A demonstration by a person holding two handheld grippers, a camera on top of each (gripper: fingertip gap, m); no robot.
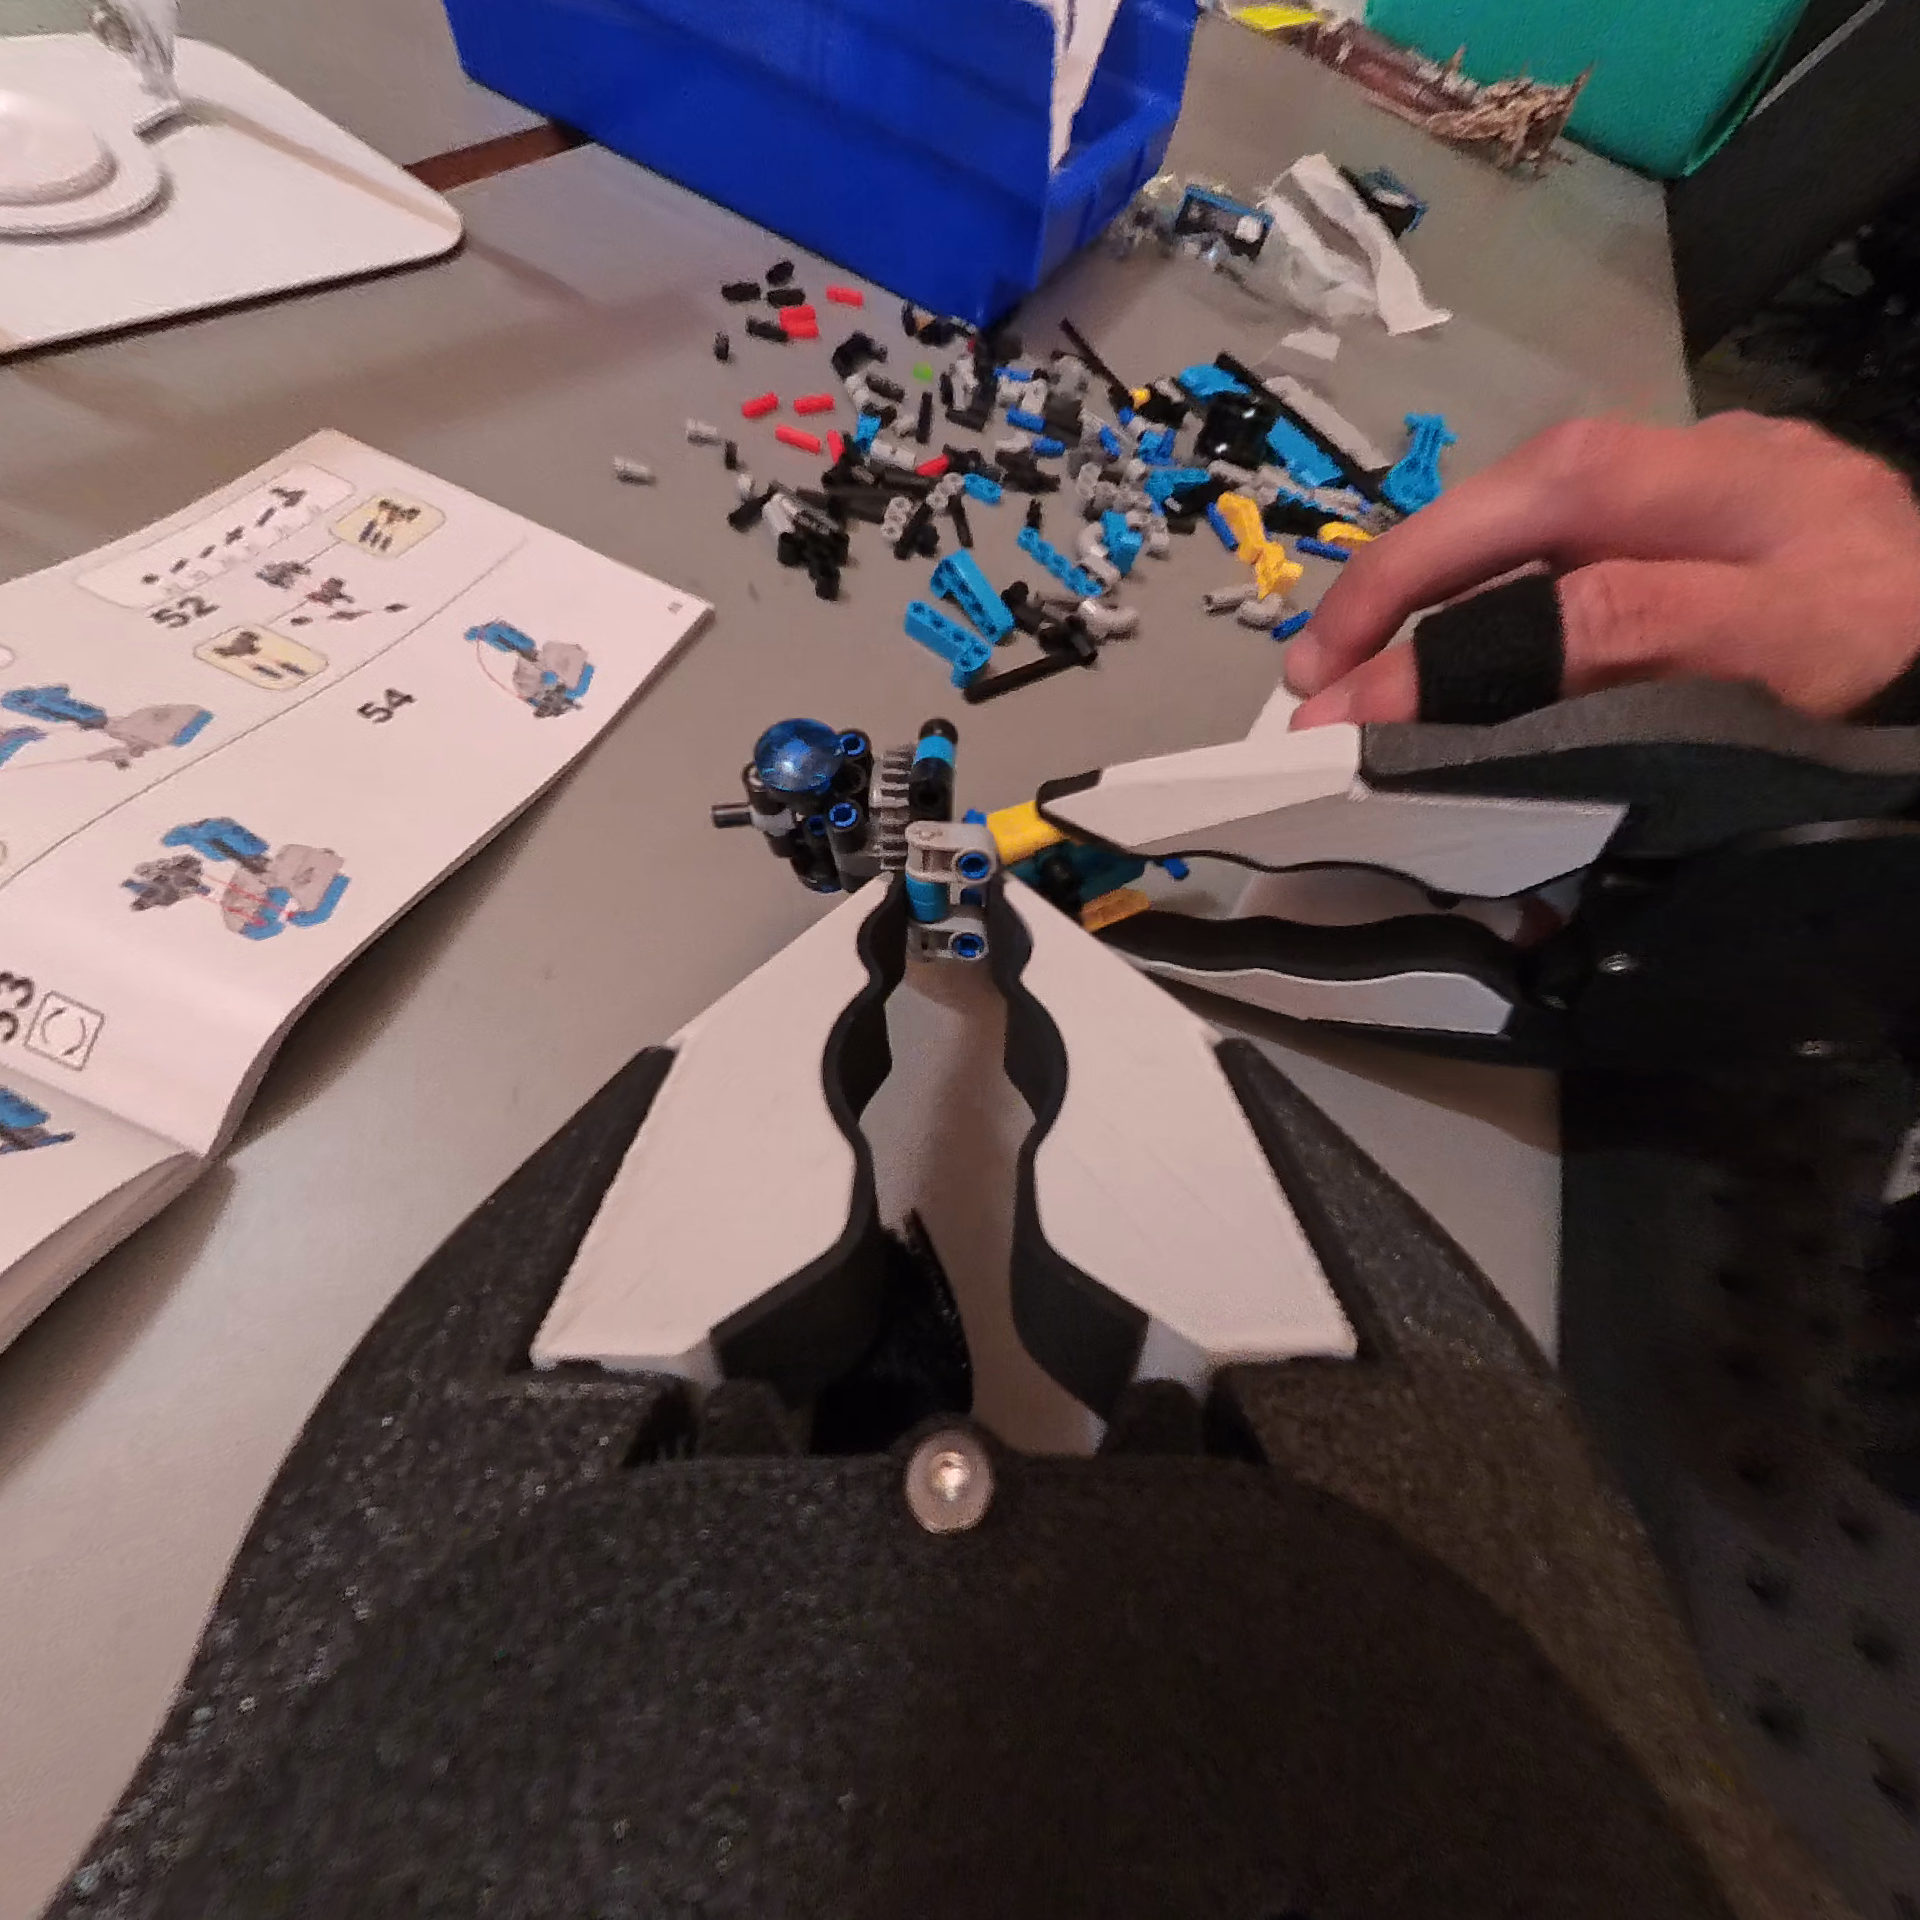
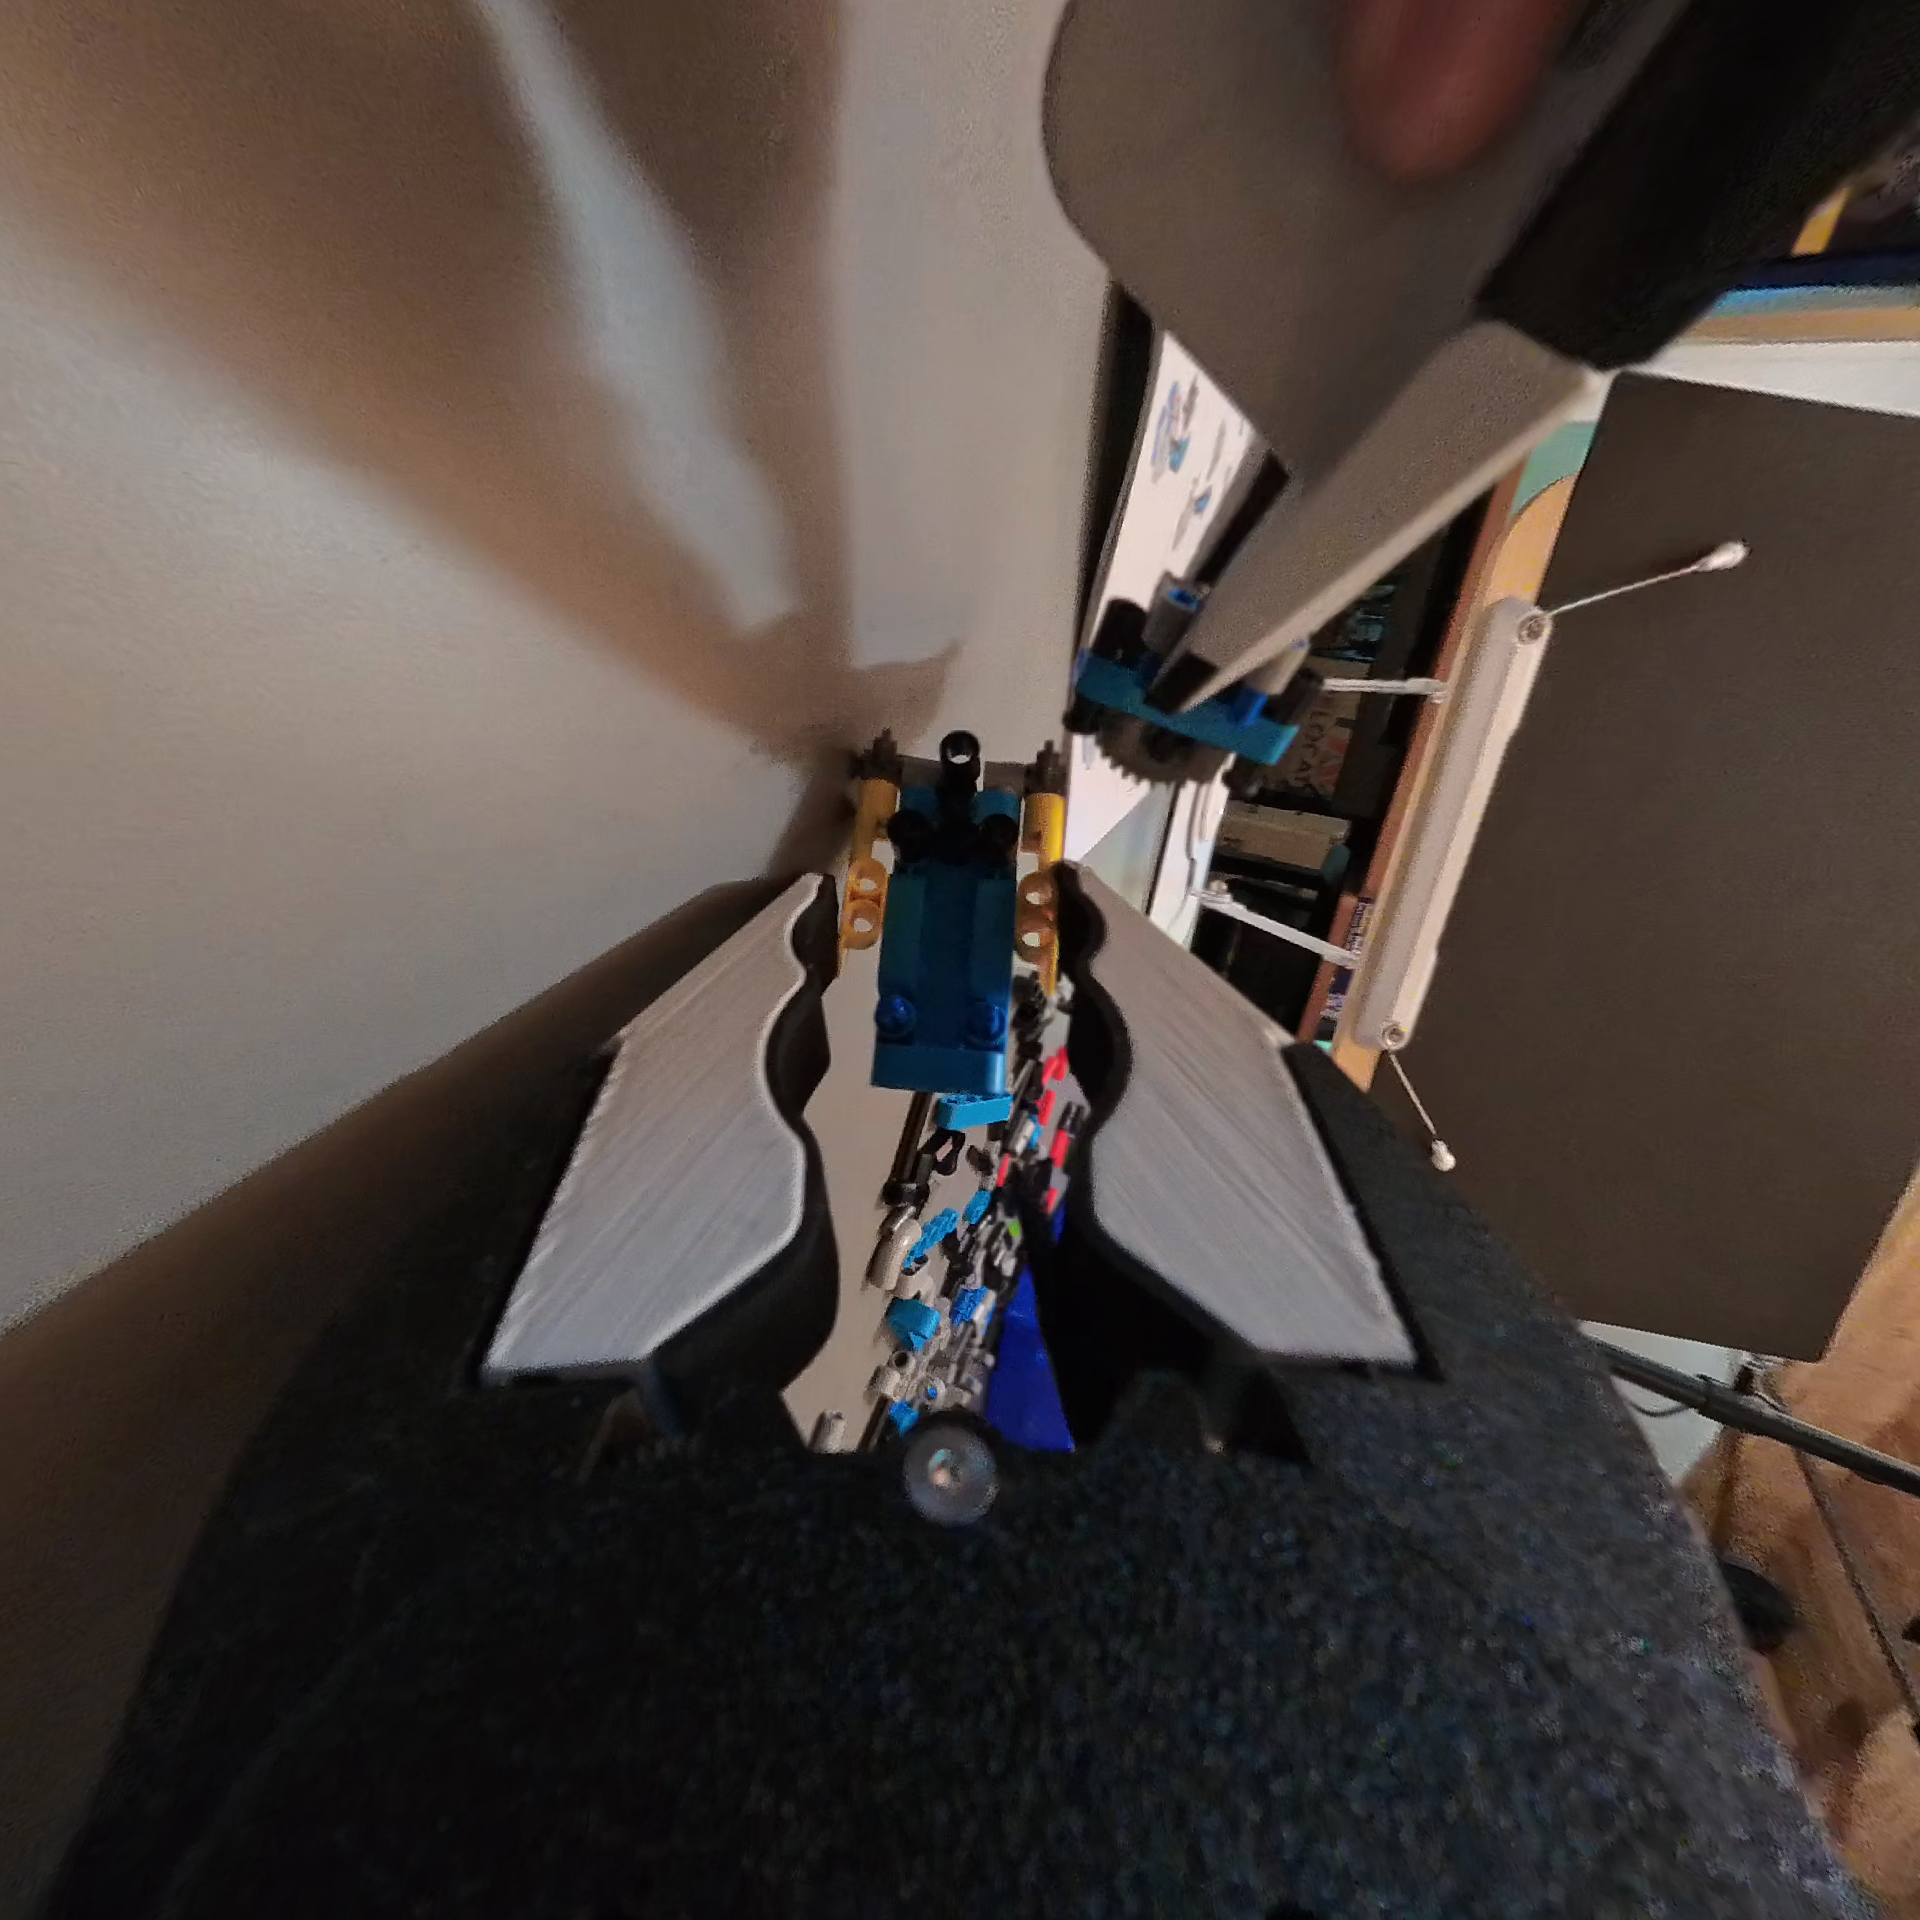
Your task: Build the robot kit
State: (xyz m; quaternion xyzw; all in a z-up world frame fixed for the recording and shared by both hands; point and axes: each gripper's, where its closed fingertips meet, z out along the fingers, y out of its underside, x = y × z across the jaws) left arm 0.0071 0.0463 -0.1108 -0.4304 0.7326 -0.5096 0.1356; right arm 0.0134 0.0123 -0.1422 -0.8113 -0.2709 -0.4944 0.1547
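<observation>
Two grippers, two brick models

Left gripper (image 1: 940, 904) pinches the black model (image 1: 847, 800); right gripper (image 2: 945, 914) clamps the blue model (image 2: 940, 977). Thin tip grips: either could twist loose.

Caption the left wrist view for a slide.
Left gripper clamps a black-and-blue brick assembly above the grey table, beside the right gripper, instruction booklet and loose bricks.

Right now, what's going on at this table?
A person is working two handheld claws over a grey table. The left claw is shut on a small black, grey and blue brick assembly. The right claw is shut on a blue and yellow brick assembly beside it. Loose brick pieces, an open instruction booklet and a blue bin lie around.
</observation>
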